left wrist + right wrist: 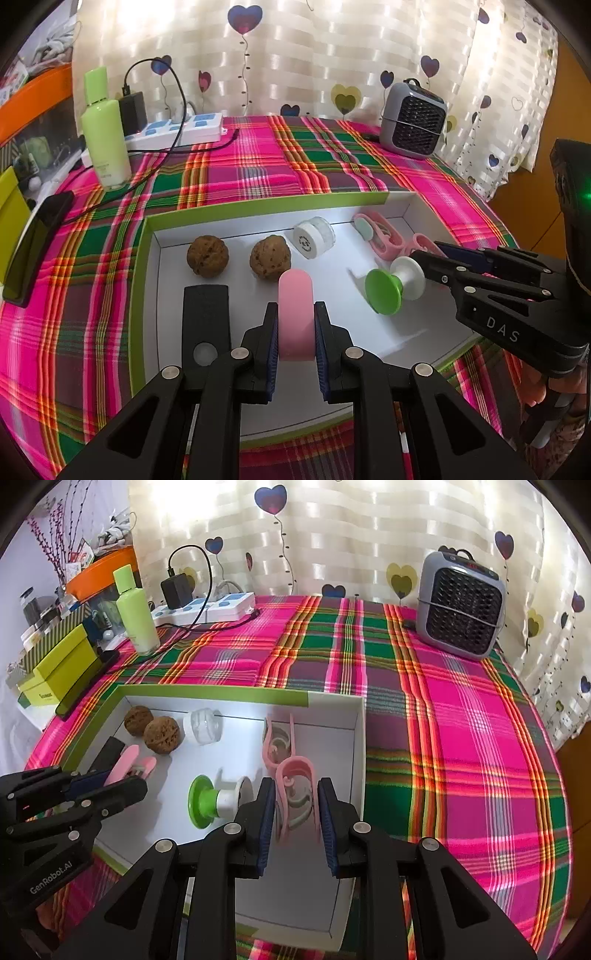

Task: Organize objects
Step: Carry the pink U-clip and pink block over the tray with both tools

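Left gripper (295, 332) clamps a pink flat piece (295, 314) over the box's (258, 205) near edge; right gripper (297, 812) pinches a pink clip (295, 786) near its right wall. Both seem mid-placement, so each next needs lowering and release. Beyond lie the green-and-white spool (391, 288), possibly tipped, then two walnuts (207, 254) along the far wall.

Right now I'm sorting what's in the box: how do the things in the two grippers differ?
The left gripper is shut on a pink clip, a solid, smooth, flat-sided piece with a rounded end. The right gripper is shut on a pink hook, an open, curly loop of thin plastic. Both are pink and held over the white box.
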Available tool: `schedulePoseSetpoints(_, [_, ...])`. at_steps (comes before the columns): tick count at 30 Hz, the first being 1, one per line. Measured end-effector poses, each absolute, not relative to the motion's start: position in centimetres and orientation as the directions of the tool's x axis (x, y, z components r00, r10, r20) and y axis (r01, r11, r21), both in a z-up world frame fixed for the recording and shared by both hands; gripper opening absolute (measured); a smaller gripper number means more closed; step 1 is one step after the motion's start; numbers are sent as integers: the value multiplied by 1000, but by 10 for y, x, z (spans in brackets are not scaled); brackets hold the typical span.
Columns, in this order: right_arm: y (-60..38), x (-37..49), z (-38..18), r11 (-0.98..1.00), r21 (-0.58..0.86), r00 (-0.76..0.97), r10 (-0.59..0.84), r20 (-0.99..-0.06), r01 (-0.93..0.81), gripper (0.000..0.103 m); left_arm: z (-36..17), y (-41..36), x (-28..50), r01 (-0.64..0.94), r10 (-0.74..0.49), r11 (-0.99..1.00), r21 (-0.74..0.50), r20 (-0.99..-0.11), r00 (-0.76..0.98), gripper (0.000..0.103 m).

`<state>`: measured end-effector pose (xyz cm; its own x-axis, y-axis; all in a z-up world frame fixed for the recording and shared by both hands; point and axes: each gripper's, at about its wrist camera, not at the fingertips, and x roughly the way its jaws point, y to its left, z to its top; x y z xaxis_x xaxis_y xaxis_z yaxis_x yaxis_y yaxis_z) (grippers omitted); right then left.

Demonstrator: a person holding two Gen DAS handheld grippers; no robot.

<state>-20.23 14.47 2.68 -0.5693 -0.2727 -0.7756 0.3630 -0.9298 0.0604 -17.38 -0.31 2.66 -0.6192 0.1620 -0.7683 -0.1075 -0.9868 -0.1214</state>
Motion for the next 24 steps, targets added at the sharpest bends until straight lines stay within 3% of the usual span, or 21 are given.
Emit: schedulePoseSetpoints(24, [134,-207,21,-918,73,-550,-296,-781,390,25,16,-3,-184,-90,141,-990,-109,-785,-604,16])
